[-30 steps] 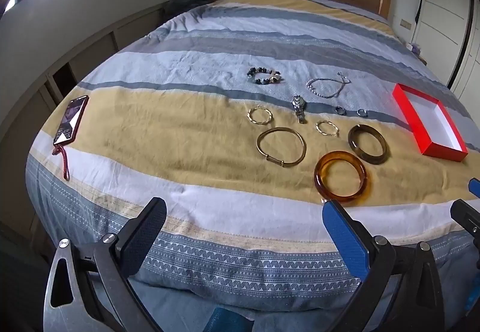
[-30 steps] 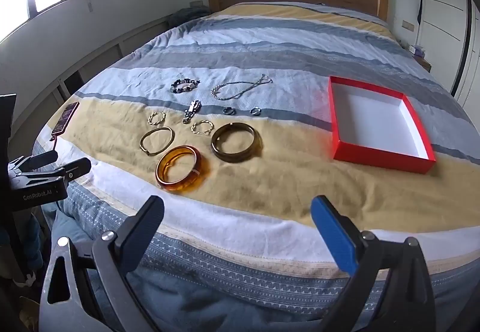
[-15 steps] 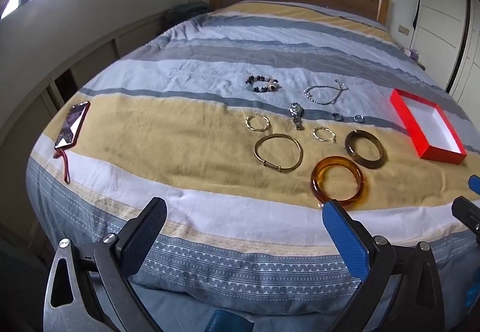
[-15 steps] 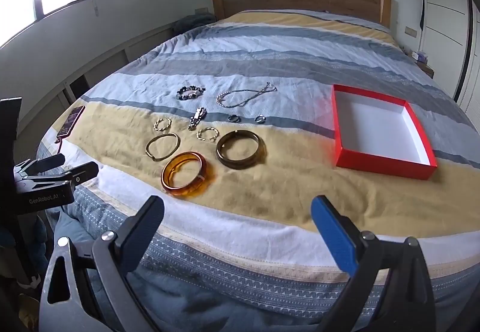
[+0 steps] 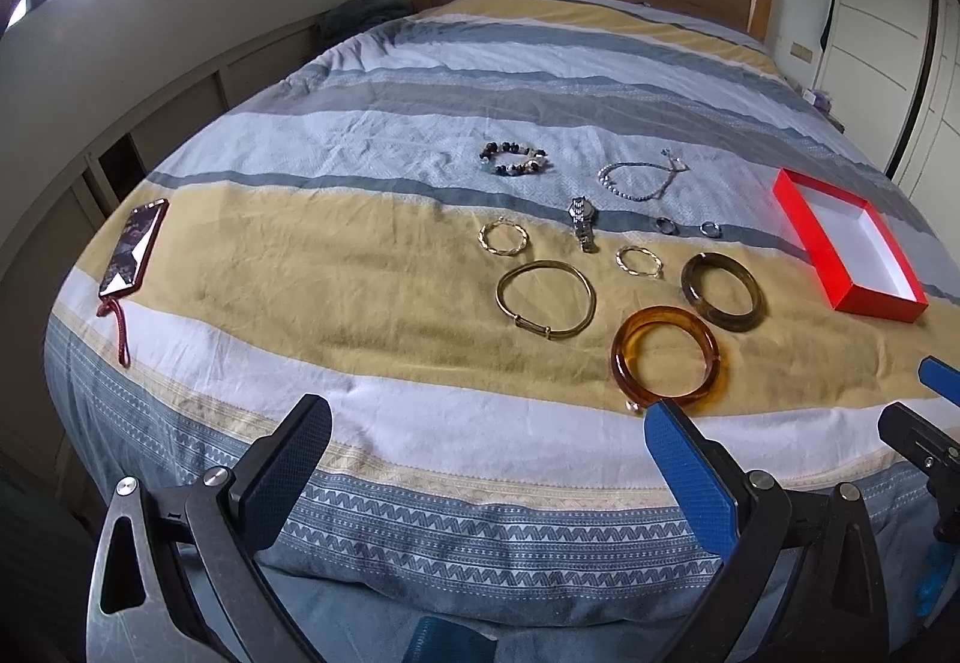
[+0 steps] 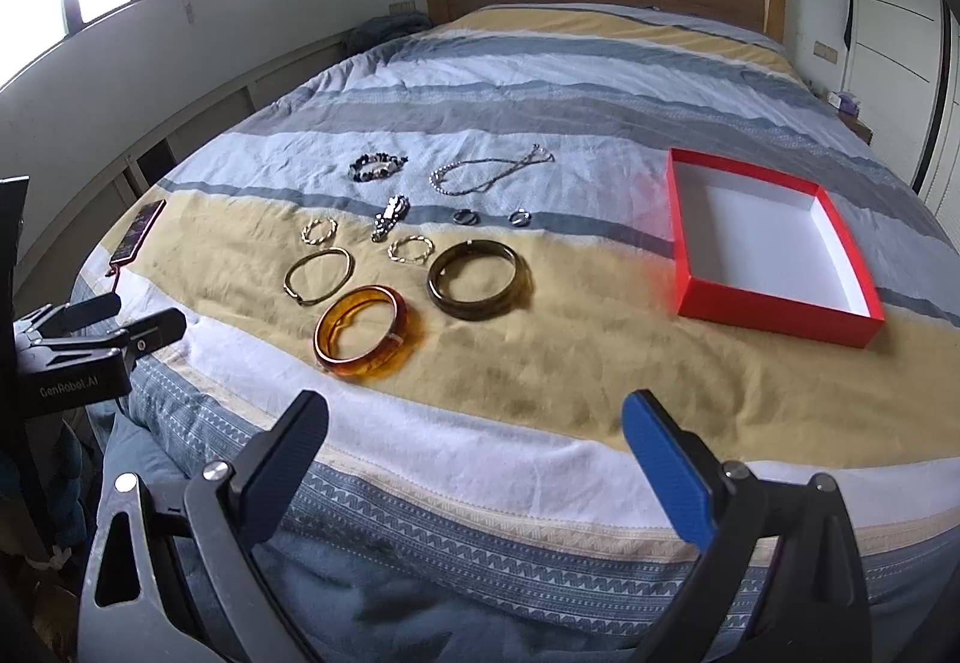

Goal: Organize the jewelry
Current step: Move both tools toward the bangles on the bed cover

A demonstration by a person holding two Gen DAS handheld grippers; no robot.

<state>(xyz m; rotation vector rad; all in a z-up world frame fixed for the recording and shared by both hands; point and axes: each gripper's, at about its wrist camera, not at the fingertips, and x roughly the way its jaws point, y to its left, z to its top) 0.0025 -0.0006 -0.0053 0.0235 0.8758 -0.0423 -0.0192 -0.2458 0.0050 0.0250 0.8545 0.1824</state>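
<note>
Left hand-held gripper (image 5: 486, 459): low in the left wrist view, fingers spread wide apart and holding nothing; it hangs over the near edge of the bed (image 5: 372, 255).
Right hand-held gripper (image 6: 474, 453): bottom centre of the right wrist view, fingers likewise spread wide and bare.
Amber bangle (image 5: 666, 358): lower right of centre in the left view, flat on the yellow stripe — just beyond the tip of the left gripper's blue finger (image 5: 690, 474). In the right view it lies left of centre, above the black finger (image 6: 288, 459).
Dark bangle (image 5: 722, 291): just up and right of the amber one, close beside it but apart.
Thin gold bangle (image 5: 546, 298): left of the amber bangle, centre of the left view.
Gold hoops: one (image 5: 504, 237) above the thin bangle, the other (image 5: 639, 262) right of it, beside the dark bangle.
Watch (image 5: 582, 222): between the two hoops, a little higher in the frame.
Two small rings: side by side (image 5: 666, 225) (image 5: 710, 228) on the grey stripe, right of the watch.
Beaded bracelet (image 5: 513, 159): above the watch, upper centre.
Chain necklace (image 5: 639, 180): to the right of the beaded bracelet.
Red box (image 6: 774, 297): open, white inside, at the right of the right view — well apart from the jewelry, up and right of that gripper's blue finger (image 6: 666, 477).
Phone (image 5: 133, 246): far left of the left view, near the bed's edge, with a red cord trailing down.
</note>
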